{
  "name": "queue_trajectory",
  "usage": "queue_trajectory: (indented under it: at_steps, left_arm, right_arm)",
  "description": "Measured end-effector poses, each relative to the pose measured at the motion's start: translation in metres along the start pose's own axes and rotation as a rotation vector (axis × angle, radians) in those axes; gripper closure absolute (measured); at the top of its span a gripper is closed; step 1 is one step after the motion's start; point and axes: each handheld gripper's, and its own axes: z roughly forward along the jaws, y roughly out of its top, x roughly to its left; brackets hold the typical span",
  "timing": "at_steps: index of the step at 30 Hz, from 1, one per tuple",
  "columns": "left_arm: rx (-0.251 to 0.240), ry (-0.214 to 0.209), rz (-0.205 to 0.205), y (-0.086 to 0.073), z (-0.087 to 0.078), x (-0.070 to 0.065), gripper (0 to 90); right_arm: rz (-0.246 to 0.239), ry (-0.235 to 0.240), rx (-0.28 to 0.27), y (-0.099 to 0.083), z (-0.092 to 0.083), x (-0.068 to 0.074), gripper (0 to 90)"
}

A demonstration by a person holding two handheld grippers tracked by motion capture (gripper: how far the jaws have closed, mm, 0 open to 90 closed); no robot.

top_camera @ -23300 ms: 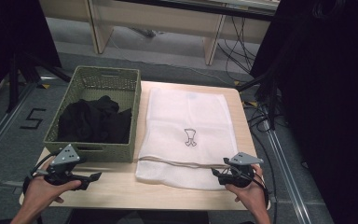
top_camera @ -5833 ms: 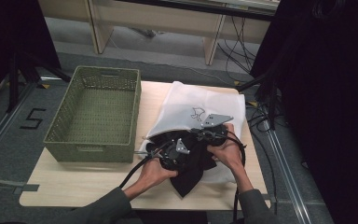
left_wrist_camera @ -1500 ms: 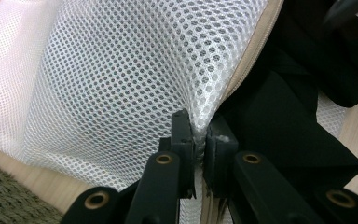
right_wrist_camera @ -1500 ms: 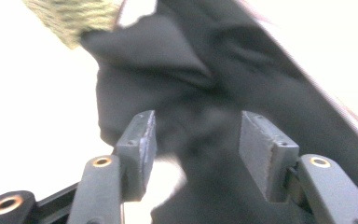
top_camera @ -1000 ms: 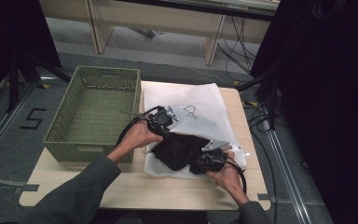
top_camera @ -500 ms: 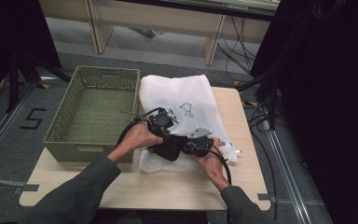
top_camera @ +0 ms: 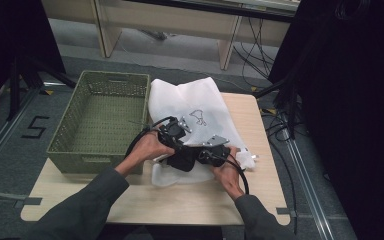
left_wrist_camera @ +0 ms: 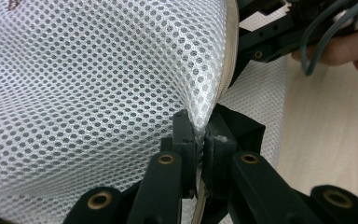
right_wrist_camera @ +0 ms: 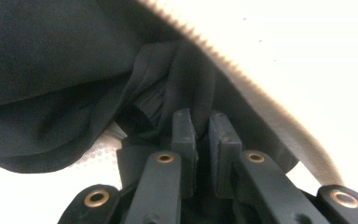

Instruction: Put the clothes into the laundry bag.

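- The right gripper (right_wrist_camera: 200, 128) is rising from the bottom edge, its two black jaws standing close together with a narrow gap between them.
- A fold of black cloth (right_wrist_camera: 51, 74) is lying between the pads (right_wrist_camera: 182, 128); the jaws have just been closing on it.
- The cloth is bunching into dark folds across the left and middle.
- A beige zipper (right_wrist_camera: 242, 77) is running diagonally from top centre to lower right, over the cloth.
- White bag (right_wrist_camera: 307, 56) fabric is glaring beyond the zipper.
- A patch of white mesh (right_wrist_camera: 100, 151) is showing under the cloth at lower left.
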Motion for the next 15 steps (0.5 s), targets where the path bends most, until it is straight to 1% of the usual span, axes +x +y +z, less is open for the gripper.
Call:
queue_trajectory:
  at_steps: [1,2,3,4,5,6,7,8,9,10,11,12,13,14,15]
  left_arm:
    - [-0.003,-0.005,-0.001,0.0,0.0,-0.002,84.8]
    - [-0.008,-0.011,0.003,0.001,0.001,-0.004,84.8]
    - [-0.015,-0.022,-0.001,0.002,0.001,-0.007,84.8]
    - [-0.01,-0.029,0.012,0.003,0.001,-0.009,84.9]
    - [-0.022,-0.034,0.007,0.003,0.001,-0.011,84.8]
    - [-0.018,-0.035,0.018,0.004,0.001,-0.013,84.8]
    - [-0.022,-0.038,0.014,0.004,0.001,-0.015,84.8]
    - [-0.019,-0.039,0.022,0.004,0.001,-0.015,84.8]
    - [-0.02,-0.042,0.022,0.004,0.001,-0.015,84.8]
    - [-0.021,-0.046,0.019,0.003,0.001,-0.015,84.8]
    - [-0.023,-0.048,0.016,0.003,0.001,-0.015,84.8]
    - [-0.023,-0.048,0.016,0.003,0.001,-0.015,84.8]
    - [-0.022,-0.049,0.016,0.003,0.001,-0.015,84.8]
    - [-0.021,-0.05,0.015,0.003,0.001,-0.016,84.8]
    - [-0.021,-0.051,0.015,0.003,0.002,-0.016,84.9]
  right_arm:
    - [0.015,0.005,0.001,-0.002,-0.003,0.0,83.3]
    - [0.015,0.019,0.0,-0.003,-0.007,0.0,83.3]
    - [0.025,0.024,-0.003,-0.005,-0.011,0.001,83.3]
    - [0.026,0.027,-0.011,-0.006,-0.015,0.001,83.3]
    - [0.035,0.029,-0.018,-0.007,-0.019,0.001,83.3]
    - [0.039,0.033,-0.016,-0.009,-0.022,0.0,83.3]
    - [0.051,0.035,-0.021,-0.011,-0.025,0.0,83.3]
    - [0.057,0.04,-0.02,-0.012,-0.027,0.0,83.3]
    - [0.034,0.035,-0.034,-0.013,-0.027,-0.001,83.3]
    - [0.065,0.045,-0.016,-0.013,-0.028,0.001,83.3]
    - [0.051,0.046,-0.01,-0.014,-0.027,0.001,83.3]
    - [0.051,0.039,-0.017,-0.013,-0.025,0.002,83.3]
    - [0.042,0.037,-0.011,-0.01,-0.024,0.002,83.3]
    - [0.024,0.032,-0.022,-0.009,-0.021,0.002,83.3]
    - [0.03,0.021,-0.024,-0.007,-0.019,0.004,83.3]
